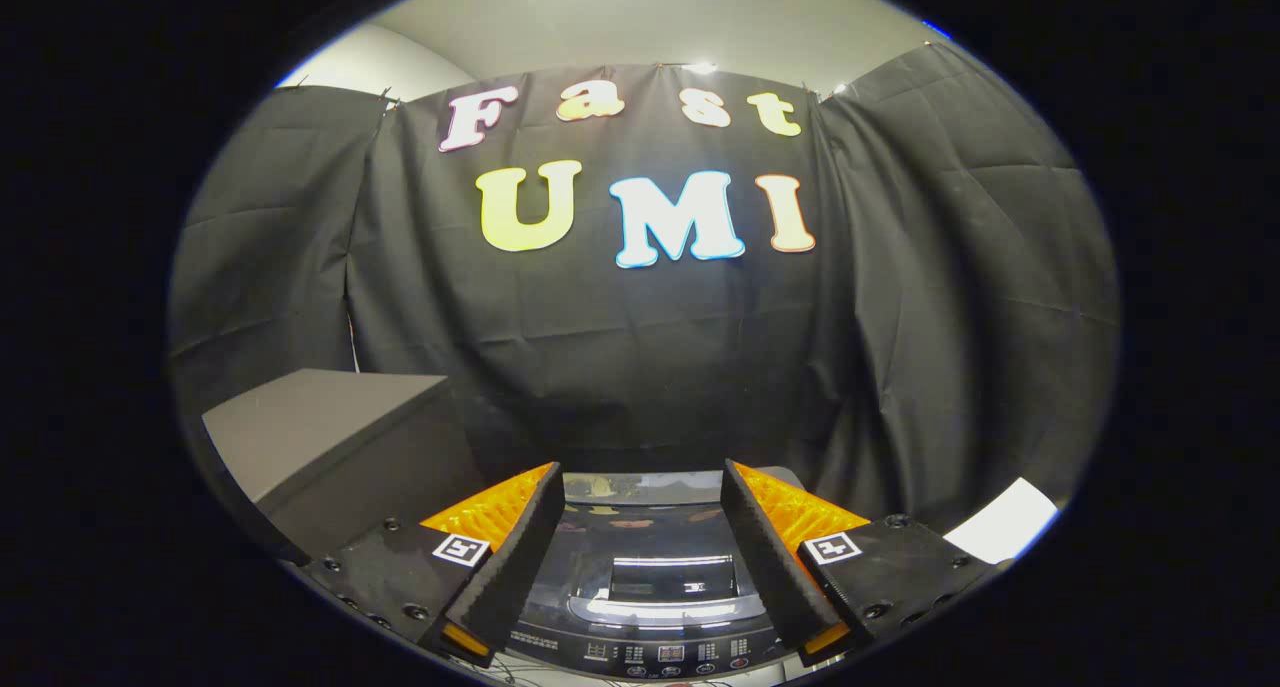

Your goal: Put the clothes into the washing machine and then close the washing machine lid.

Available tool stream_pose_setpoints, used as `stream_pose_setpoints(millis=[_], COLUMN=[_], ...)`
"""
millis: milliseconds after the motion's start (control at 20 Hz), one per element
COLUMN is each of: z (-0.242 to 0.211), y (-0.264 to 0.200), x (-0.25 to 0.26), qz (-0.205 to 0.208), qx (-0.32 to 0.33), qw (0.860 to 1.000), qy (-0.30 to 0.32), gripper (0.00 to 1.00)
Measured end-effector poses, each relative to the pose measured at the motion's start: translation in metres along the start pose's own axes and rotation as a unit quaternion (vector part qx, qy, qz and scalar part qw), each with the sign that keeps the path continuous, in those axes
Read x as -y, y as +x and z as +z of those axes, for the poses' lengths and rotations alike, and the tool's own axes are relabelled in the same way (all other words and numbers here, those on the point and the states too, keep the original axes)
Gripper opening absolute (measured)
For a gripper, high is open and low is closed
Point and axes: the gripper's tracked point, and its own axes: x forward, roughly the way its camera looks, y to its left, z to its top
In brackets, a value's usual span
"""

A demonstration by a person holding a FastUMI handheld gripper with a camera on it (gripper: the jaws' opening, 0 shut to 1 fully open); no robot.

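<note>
Gripper point(640, 542): fingers standing apart, gripping nothing, hovering high above the washing machine point(650, 607), presumably for an overview; machine sitting below and between the fingers, its glossy lid point(660, 577) apparently lying shut; grey box point(330, 437) standing beside its left finger; clothes not discernible.

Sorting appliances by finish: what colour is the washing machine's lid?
Glossy black washing machine lid, in the gripper view.
</note>
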Motion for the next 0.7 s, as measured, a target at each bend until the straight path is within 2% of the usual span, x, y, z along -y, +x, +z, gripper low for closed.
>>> stream_pose_setpoints(millis=[450, 700], z=[0.055, 0.067], y=[-0.100, -0.150], x=[-0.015, -0.024], qz=[-0.021, -0.029], qx=[0.059, 0.081], qw=[0.998, 0.996], qy=[-0.005, -0.013], gripper=[0.98, 0.98])
